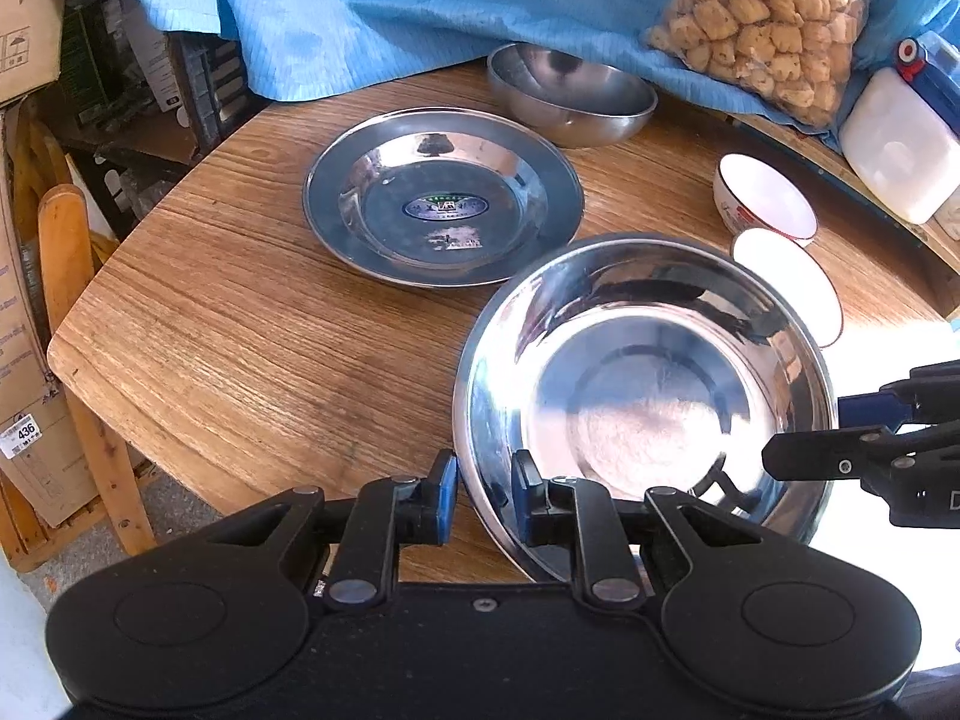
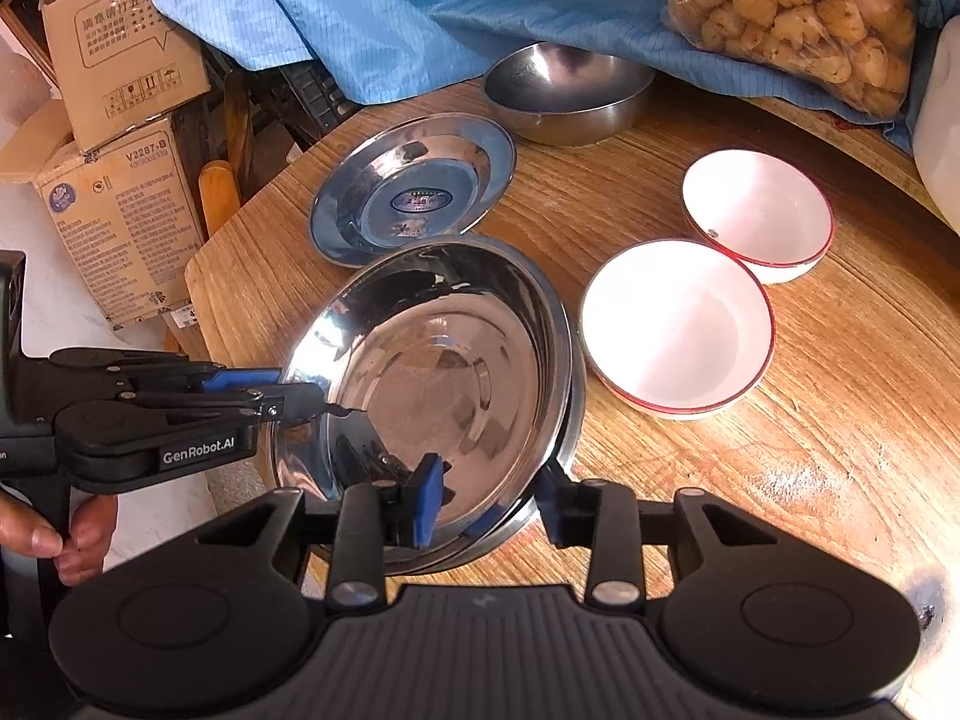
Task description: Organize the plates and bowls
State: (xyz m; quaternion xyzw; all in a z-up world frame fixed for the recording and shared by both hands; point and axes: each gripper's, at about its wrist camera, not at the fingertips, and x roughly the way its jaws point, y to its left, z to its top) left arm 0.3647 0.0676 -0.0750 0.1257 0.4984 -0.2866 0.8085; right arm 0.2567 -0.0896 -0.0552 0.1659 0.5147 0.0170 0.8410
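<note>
A shiny steel plate [image 1: 645, 396] is held tilted above the wooden table [image 1: 240, 330]; it also shows in the right wrist view [image 2: 432, 384]. My left gripper [image 1: 485, 495] is shut on its near rim. My right gripper [image 2: 489, 501] straddles the opposite rim with its pads a little apart from the metal; it shows at the right in the left wrist view [image 1: 804, 438]. A second steel plate [image 1: 444, 198] with a sticker lies flat behind. A steel bowl [image 1: 570, 93] stands at the back. Two white red-rimmed bowls [image 2: 678, 327] [image 2: 759, 213] sit to the right.
A blue cloth [image 1: 390, 6] and a bag of snacks [image 1: 768, 24] lie at the table's back. A white plastic jug [image 1: 900, 144] stands at the right. Cardboard boxes [image 2: 120, 180] and a wooden chair [image 1: 72, 276] are left of the table.
</note>
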